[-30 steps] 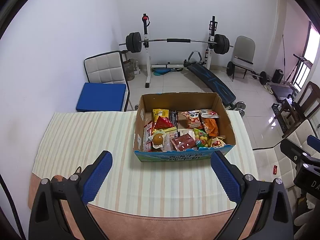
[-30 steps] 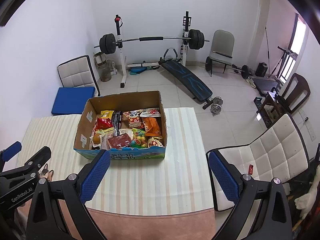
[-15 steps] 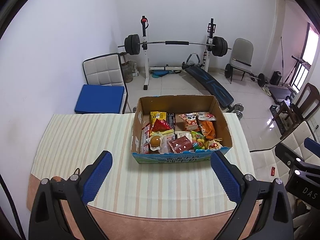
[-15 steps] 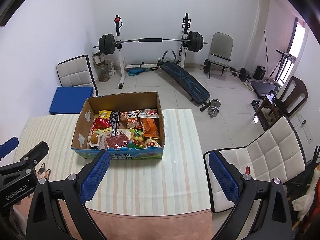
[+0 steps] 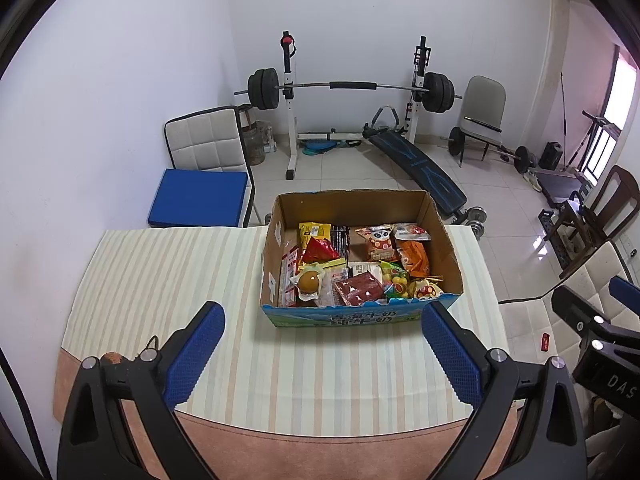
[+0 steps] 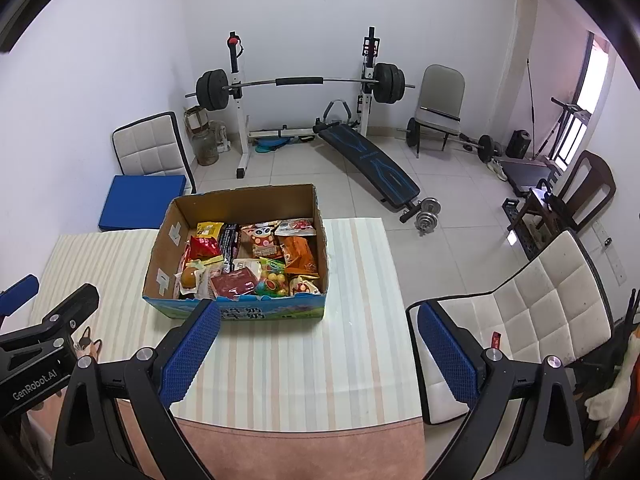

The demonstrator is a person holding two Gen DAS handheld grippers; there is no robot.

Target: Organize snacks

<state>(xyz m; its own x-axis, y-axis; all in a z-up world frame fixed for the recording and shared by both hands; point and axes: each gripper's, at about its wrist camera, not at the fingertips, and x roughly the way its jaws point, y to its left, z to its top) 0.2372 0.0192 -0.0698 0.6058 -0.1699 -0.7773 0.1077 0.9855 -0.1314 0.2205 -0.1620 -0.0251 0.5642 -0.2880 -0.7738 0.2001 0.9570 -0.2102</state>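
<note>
An open cardboard box (image 5: 450, 256) with a blue printed front stands on the striped tablecloth (image 5: 160, 276). It holds several snack packets, among them a red packet (image 5: 358, 287), an orange packet (image 5: 414, 256) and a wrapped egg (image 5: 309, 281). The box also shows in the right wrist view (image 6: 164, 252). My left gripper (image 5: 322, 354) is open and empty, above the table in front of the box. My right gripper (image 6: 318, 354) is open and empty, over the table's right front part. Each gripper appears at the edge of the other's view.
A white chair (image 6: 520, 320) stands close to the table's right edge. A chair with a blue cushion (image 5: 200, 200) stands behind the table at the left. A barbell rack (image 5: 352, 88), a sit-up bench (image 5: 420, 168) and dumbbells lie on the tiled floor beyond.
Both grippers have drawn back and up a little, so the box sits slightly farther and smaller in both views. Both stay open.
</note>
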